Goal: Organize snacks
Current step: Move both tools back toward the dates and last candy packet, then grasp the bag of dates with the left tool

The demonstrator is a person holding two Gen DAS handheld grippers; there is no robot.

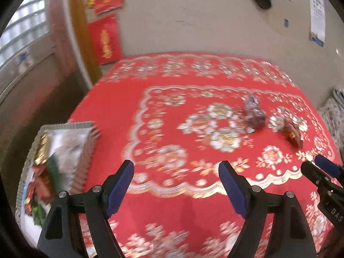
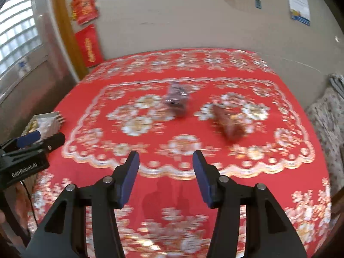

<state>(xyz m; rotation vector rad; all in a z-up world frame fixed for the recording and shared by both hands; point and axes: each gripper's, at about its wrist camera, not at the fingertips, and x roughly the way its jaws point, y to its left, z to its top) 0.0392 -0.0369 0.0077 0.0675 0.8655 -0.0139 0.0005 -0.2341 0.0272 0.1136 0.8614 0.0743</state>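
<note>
Two wrapped snacks lie on the red flowered tablecloth: a purplish clear packet and a brown-red packet to its right. My left gripper hovers open over the cloth with nothing between its blue pads. My right gripper is open too, its gap narrower and empty, short of both snacks. A silver fluted tray with several wrapped snacks inside sits at the table's left edge. Both views are blurred.
The right gripper's tip shows at the right edge of the left wrist view; the left gripper shows at the left edge of the right wrist view. A beige wall with red paper banners stands behind the table. Patterned fabric lies to the right.
</note>
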